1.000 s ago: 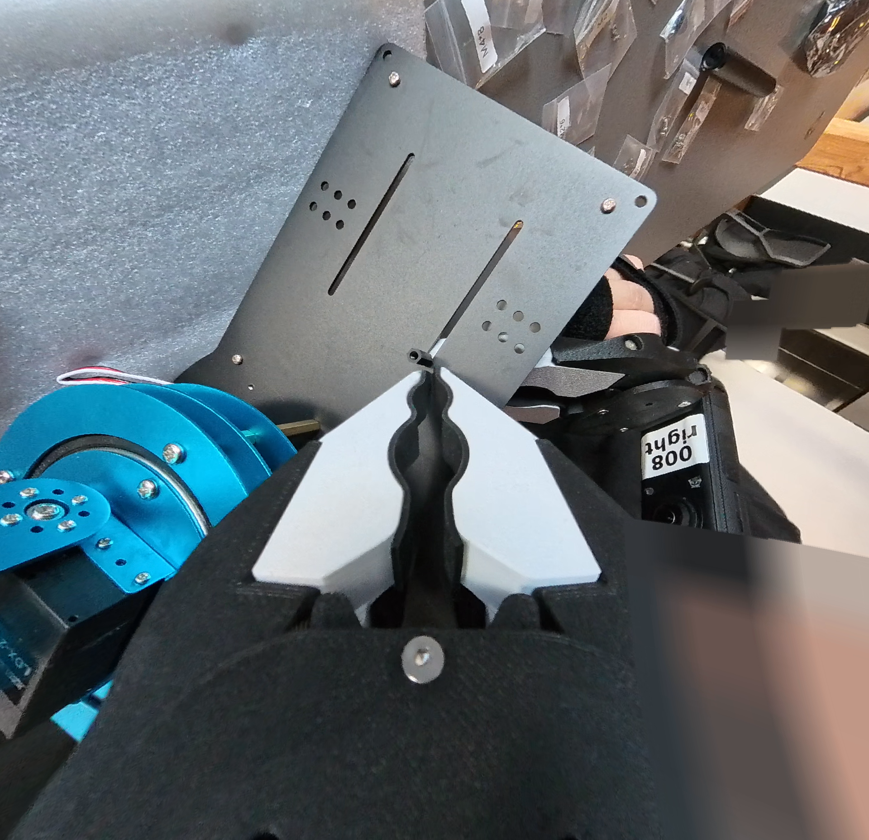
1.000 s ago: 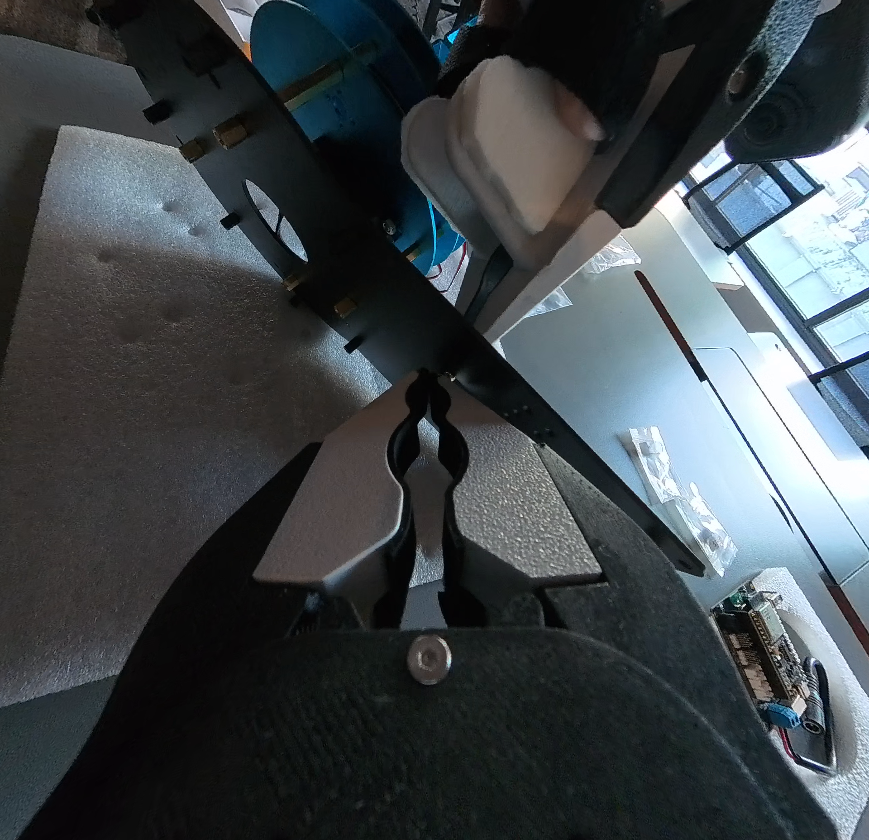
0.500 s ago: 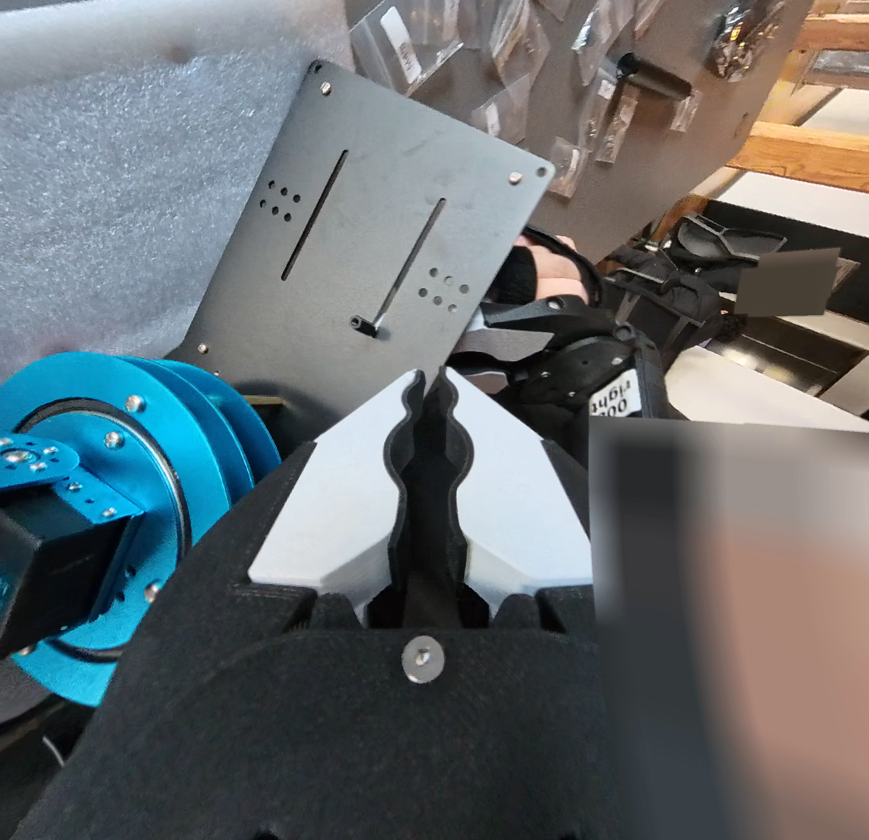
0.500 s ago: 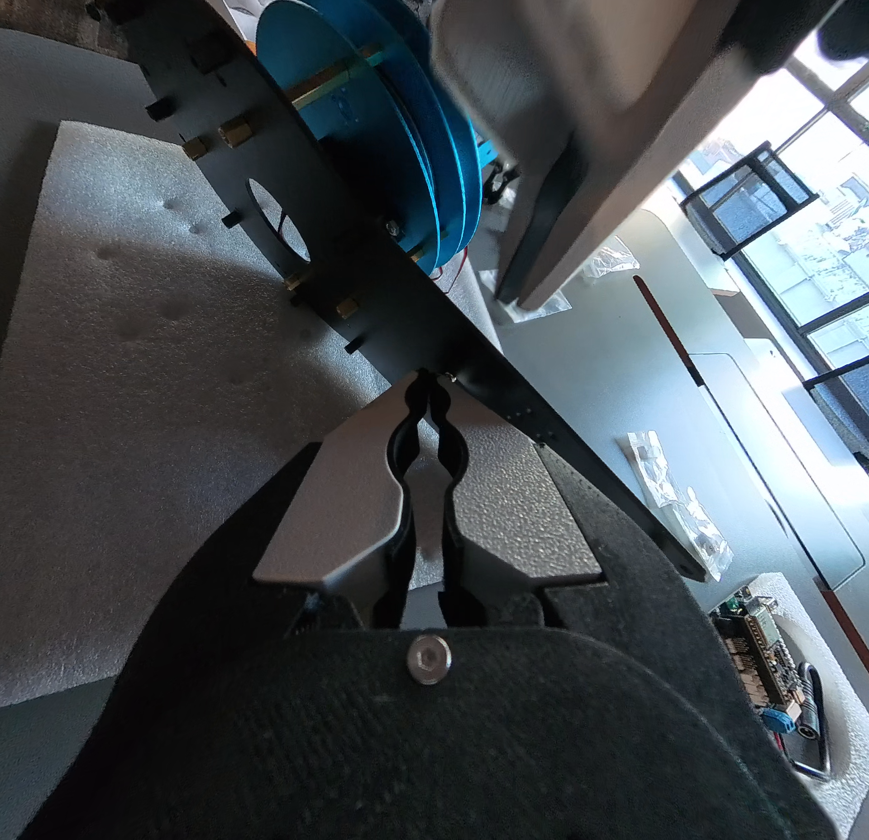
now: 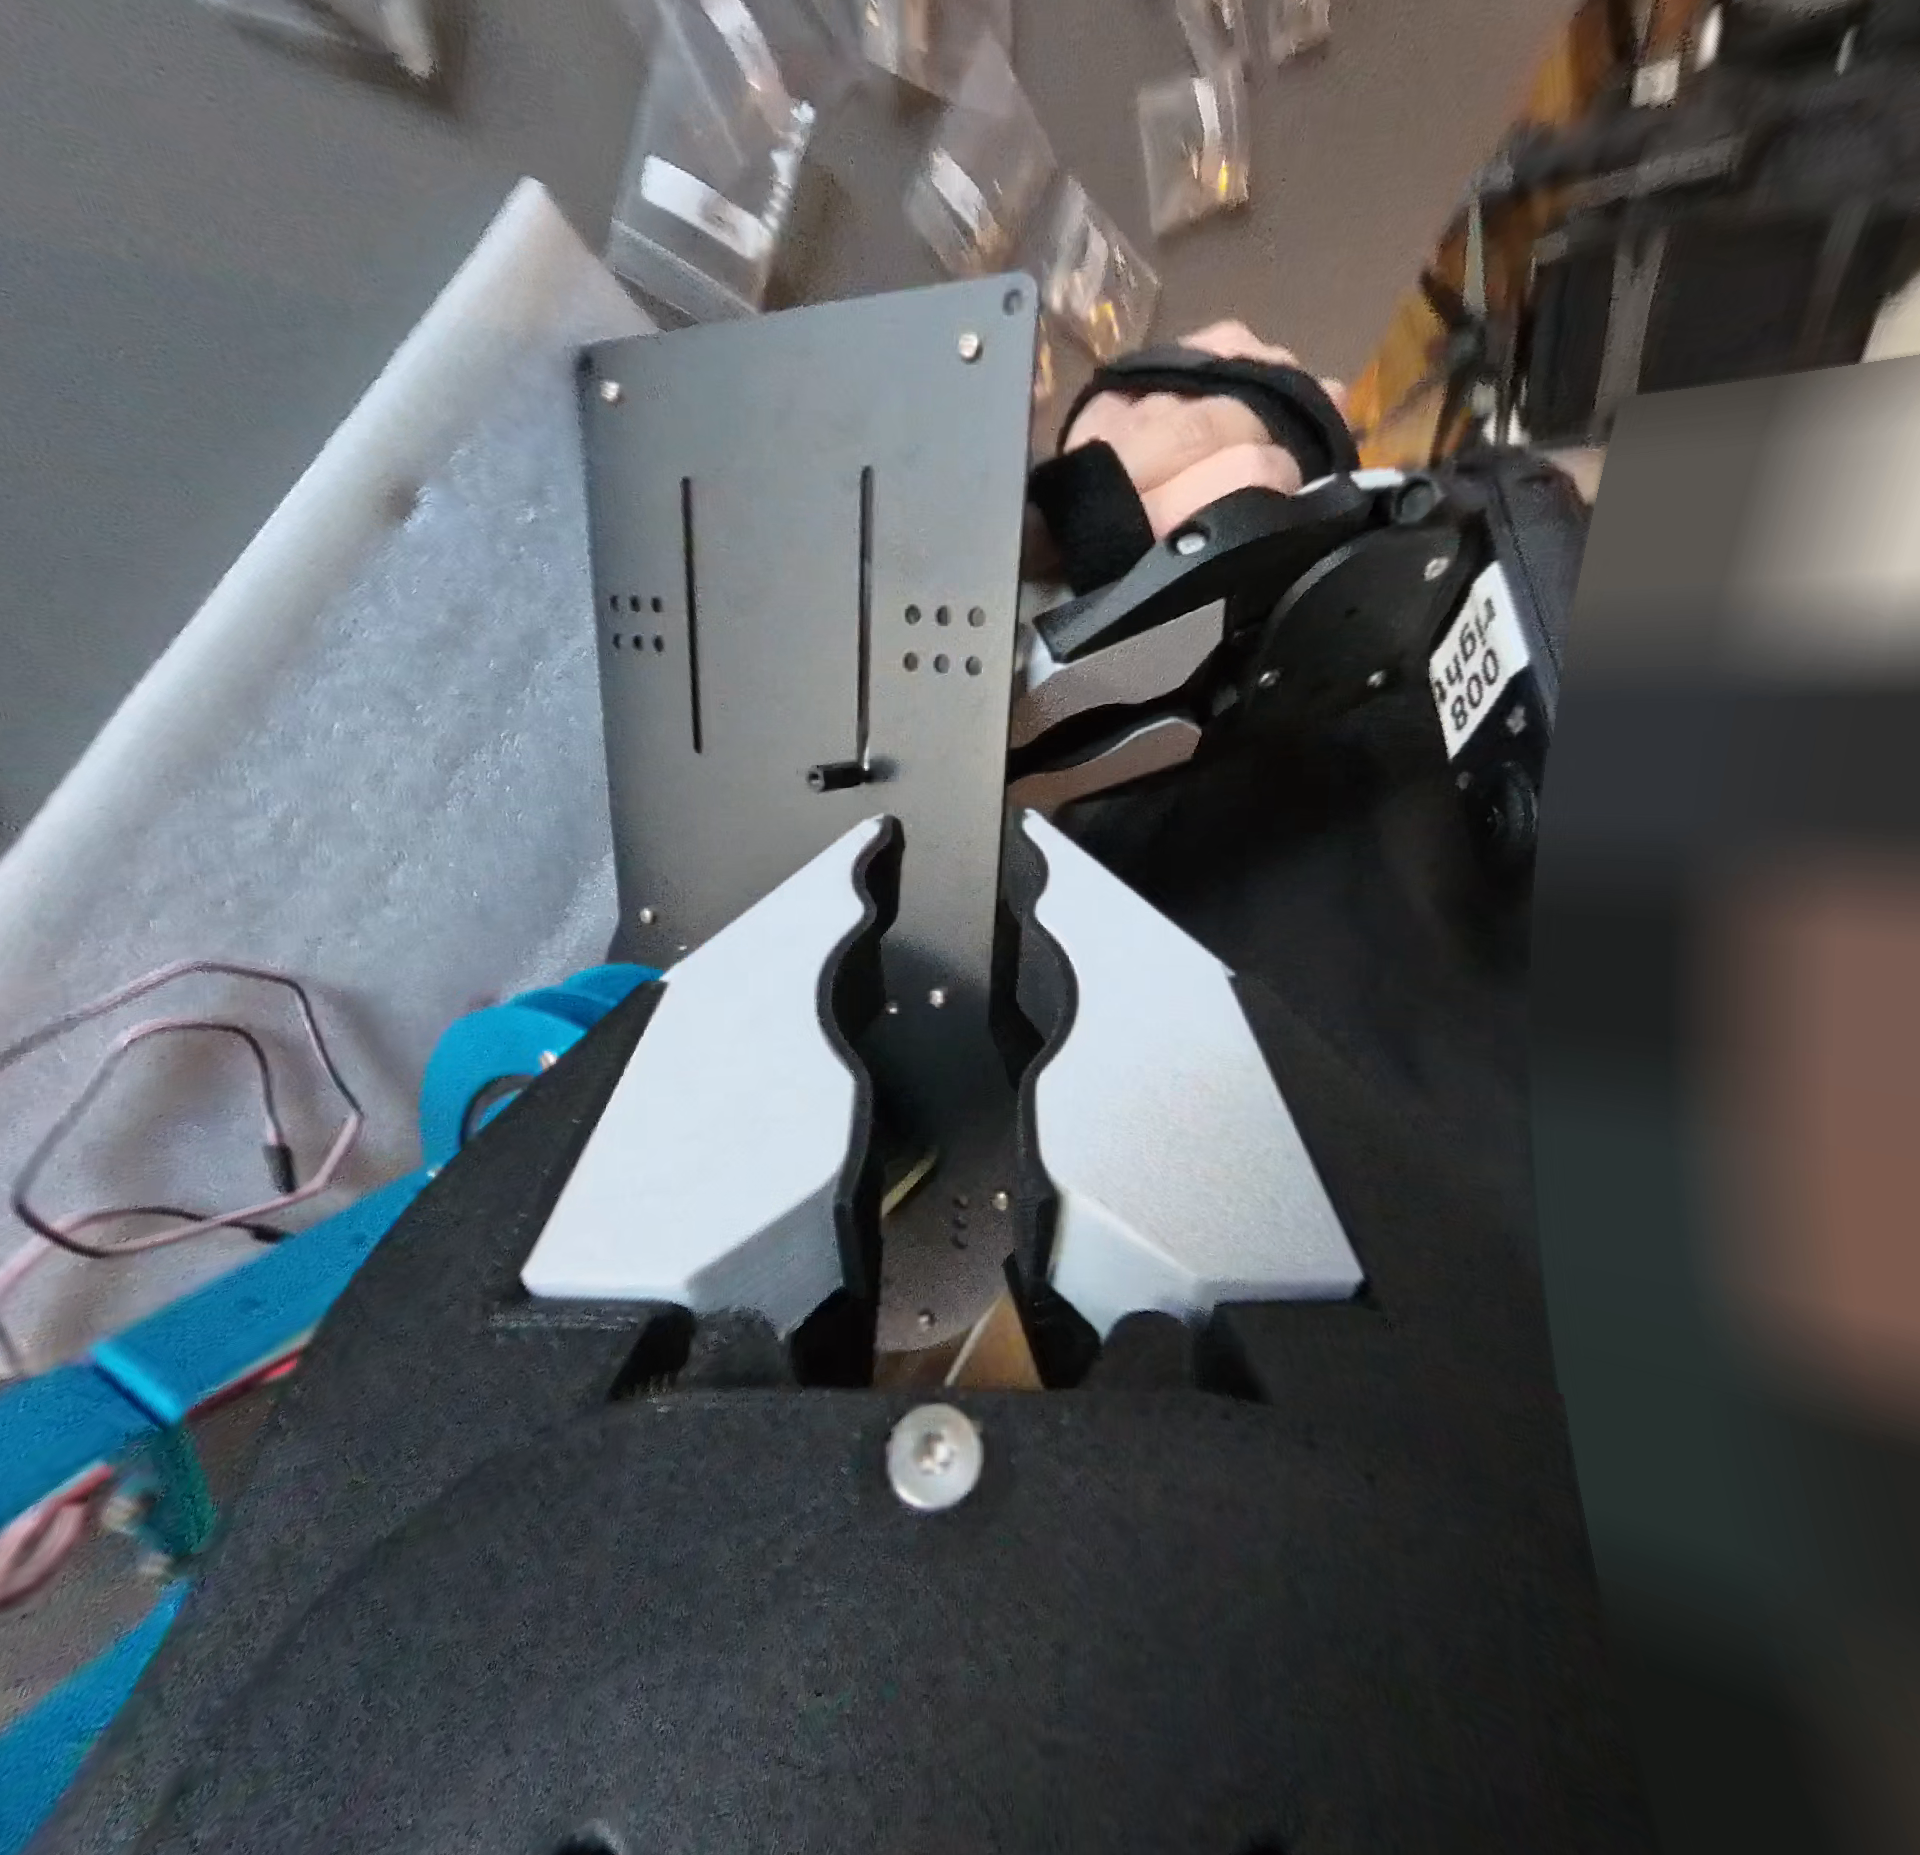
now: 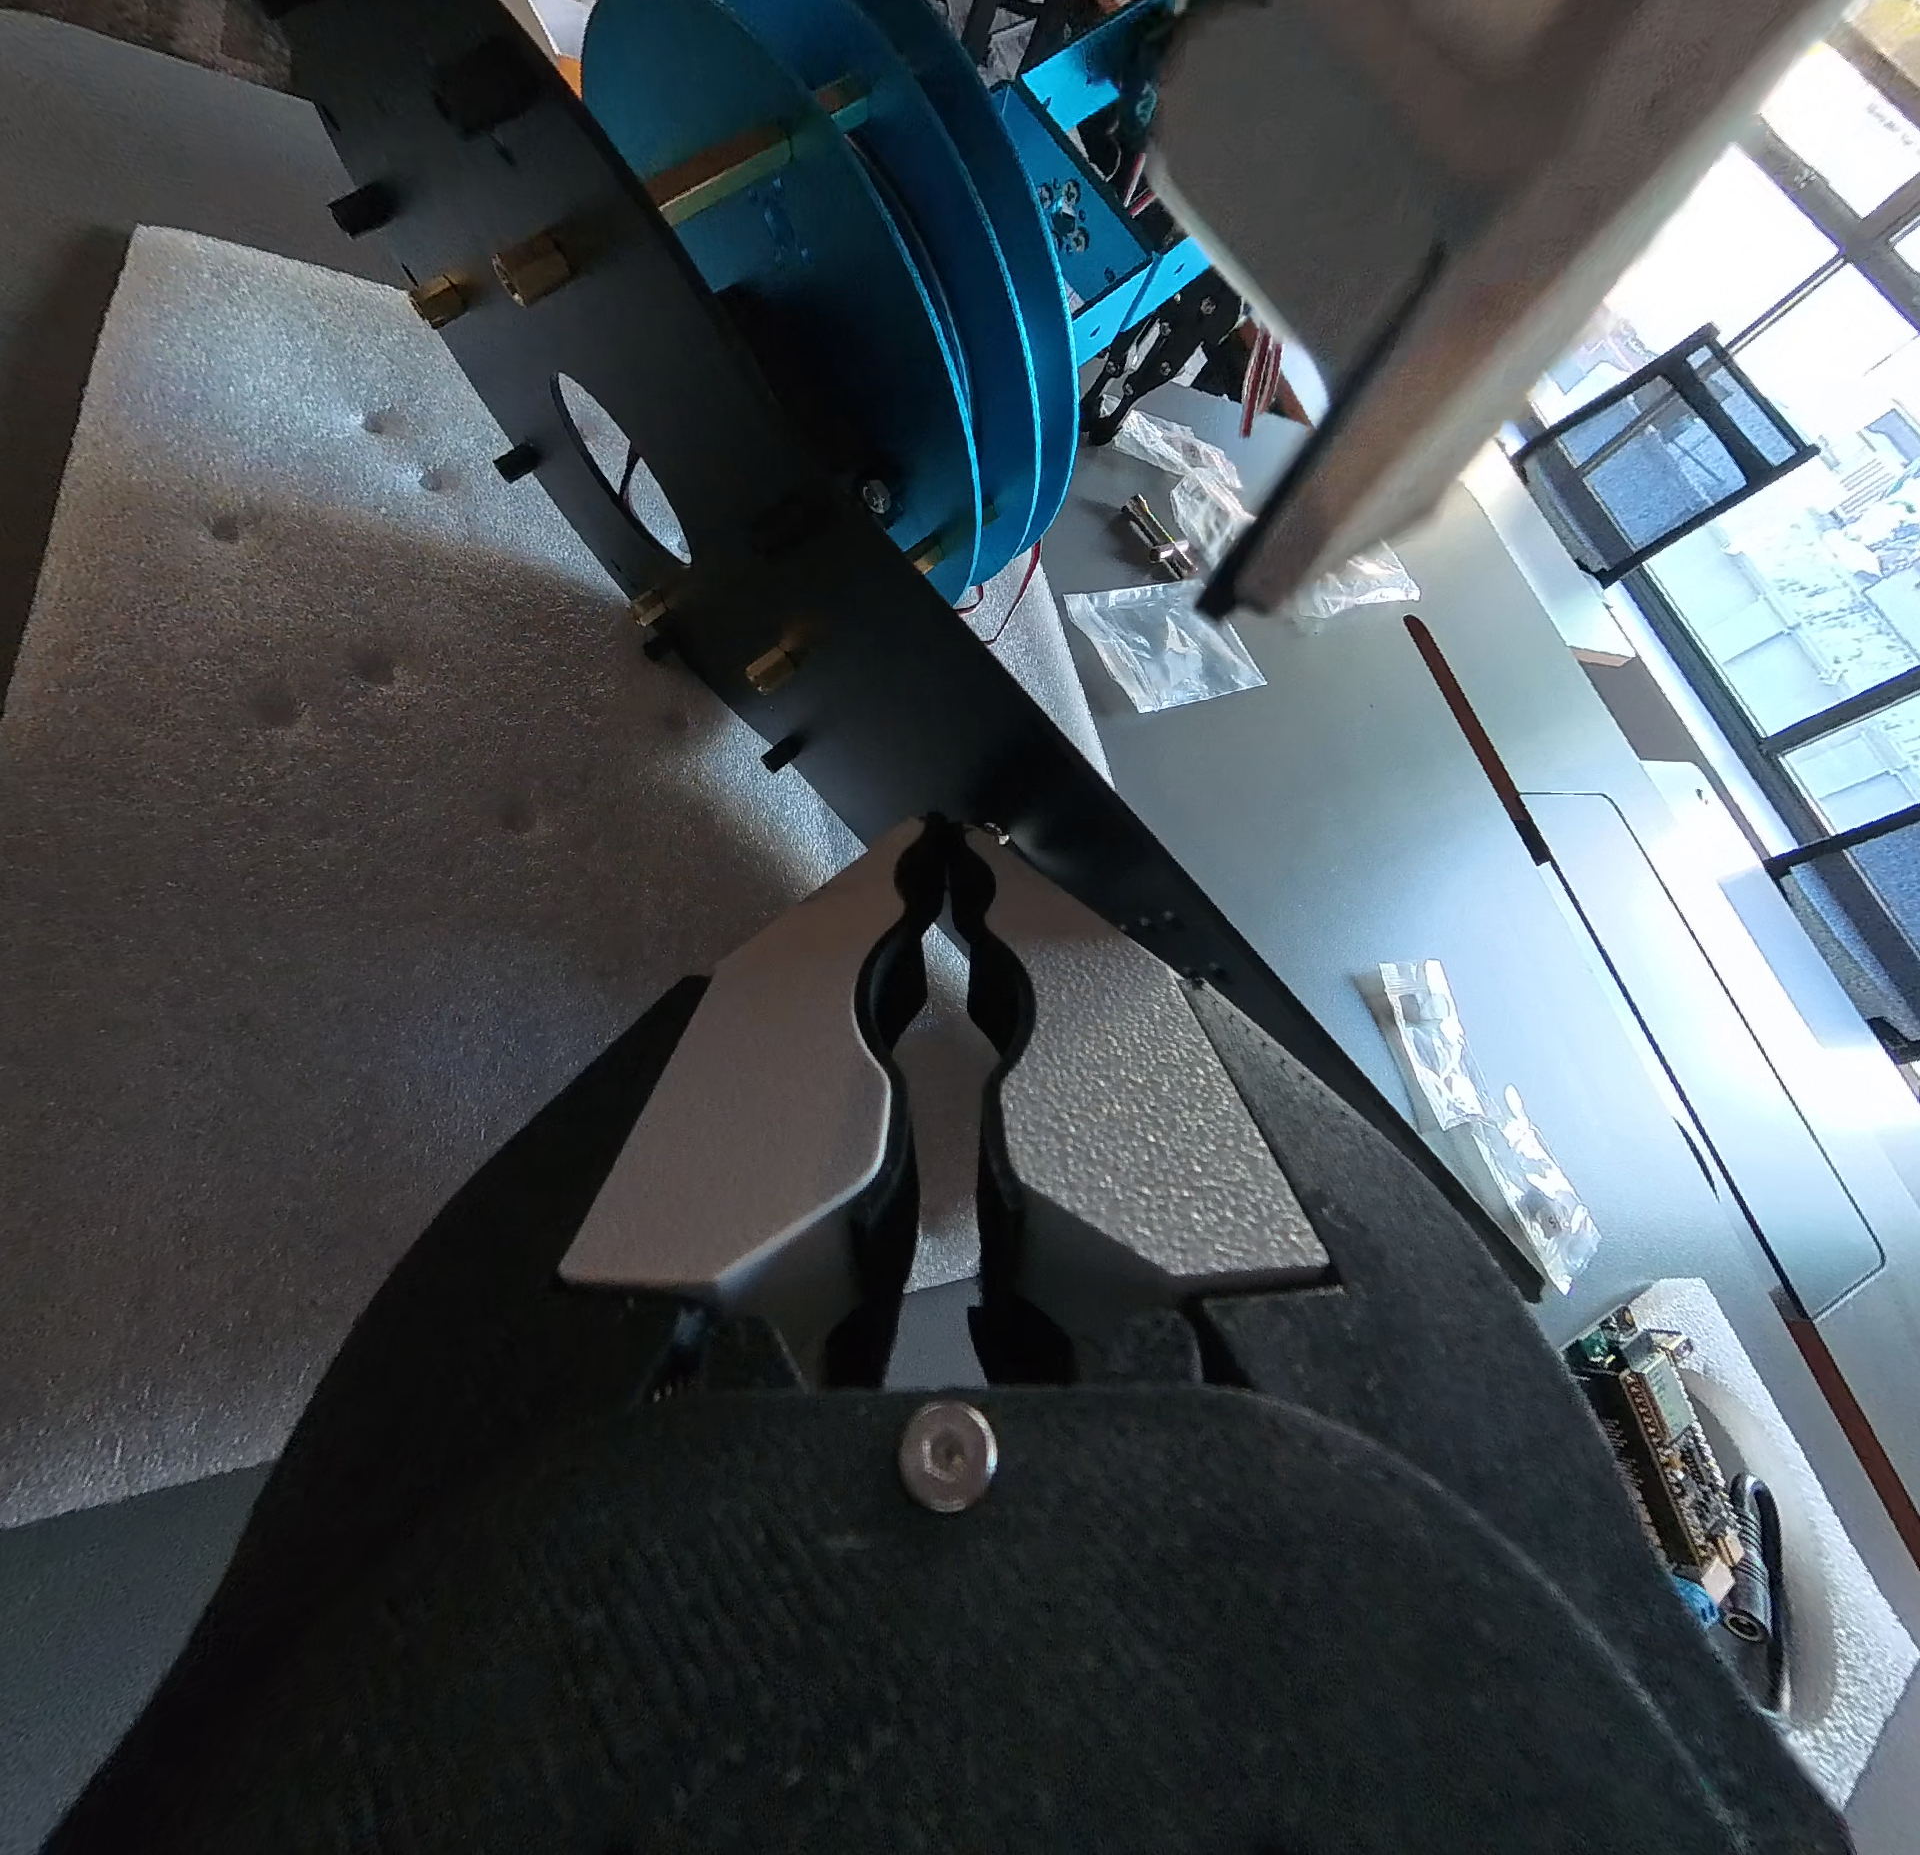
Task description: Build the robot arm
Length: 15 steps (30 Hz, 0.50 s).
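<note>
A black metal plate (image 5: 800, 558) with two long slots stands on edge. A small black standoff (image 5: 836, 775) sits at the near end of its right slot. My left gripper (image 5: 956, 829) is open and empty, just short of the plate, whose lower part shows through the gap between the jaws. My right gripper (image 6: 945, 829) is shut on the edge of the plate (image 6: 935, 704); it also shows in the left wrist view (image 5: 1143, 683) at the plate's right edge. Blue discs (image 6: 831, 278) are bolted to the plate's far side.
White foam sheet (image 6: 312, 766) lies under the plate. Thin wires (image 5: 208, 1130) and blue bracket parts (image 5: 208, 1317) are at the left. Small plastic bags (image 6: 1164, 647) lie on the grey table, and a circuit board (image 6: 1652, 1442) sits at the lower right. The left gripper's blurred body (image 6: 1403, 195) is at the top right. There is about 6 cm between the tips of the two grippers.
My left gripper has opened and swung round, so the plate now looks upright. The black standoff stays in the slot. My right gripper keeps its hold on the plate.
</note>
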{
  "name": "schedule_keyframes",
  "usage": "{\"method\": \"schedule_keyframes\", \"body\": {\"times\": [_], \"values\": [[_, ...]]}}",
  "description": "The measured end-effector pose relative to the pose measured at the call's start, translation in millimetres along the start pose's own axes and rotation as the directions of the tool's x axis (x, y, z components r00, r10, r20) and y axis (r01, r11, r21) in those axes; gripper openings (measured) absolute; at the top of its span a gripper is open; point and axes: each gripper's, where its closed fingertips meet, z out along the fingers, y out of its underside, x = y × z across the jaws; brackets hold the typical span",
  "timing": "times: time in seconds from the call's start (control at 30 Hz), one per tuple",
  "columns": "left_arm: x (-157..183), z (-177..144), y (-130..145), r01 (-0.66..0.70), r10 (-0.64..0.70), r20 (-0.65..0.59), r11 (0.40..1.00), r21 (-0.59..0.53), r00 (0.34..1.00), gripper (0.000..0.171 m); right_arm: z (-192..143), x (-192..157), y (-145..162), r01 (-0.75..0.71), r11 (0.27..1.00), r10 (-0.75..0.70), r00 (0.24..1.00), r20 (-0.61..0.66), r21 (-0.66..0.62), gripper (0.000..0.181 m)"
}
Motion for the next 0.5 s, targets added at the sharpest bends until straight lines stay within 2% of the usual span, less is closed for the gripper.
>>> {"method": "schedule_keyframes", "body": {"times": [0.07,0.17,0.23,0.27,0.4,0.5], "values": [[1,4,-3,-0.061,0.057,-0.043,0.994,-0.095,0.997,0.024,1,0,0,0.003,1.000,-0.003,1.000,0.000,0.000,0.000],[-14,9,-10,-0.100,0.100,-0.012,0.981,-0.168,0.995,0.019,1,-1,0,0.008,1.000,-0.008,1.000,0.001,0.000,0.000],[-16,13,-9,0.009,-0.022,-0.050,0.969,-0.246,0.999,0.028,1,-1,0,0.010,1.000,-0.010,1.000,0.001,0.001,0.000],[-18,15,-11,0.064,-0.081,-0.054,0.964,-0.259,0.995,0.021,2,-1,0,0.010,1.000,-0.010,1.000,0.001,0.002,0.000],[-36,23,-12,0.207,-0.215,0.007,0.928,-0.308,0.976,0.021,2,-1,0,0.015,1.000,-0.015,1.000,0.001,0.003,0.000],[-41,25,-4,0.323,-0.335,0.031,0.874,-0.364,0.942,0.023,3,-1,0,0.014,1.000,-0.014,1.000,0.003,0.004,0.000]]}}
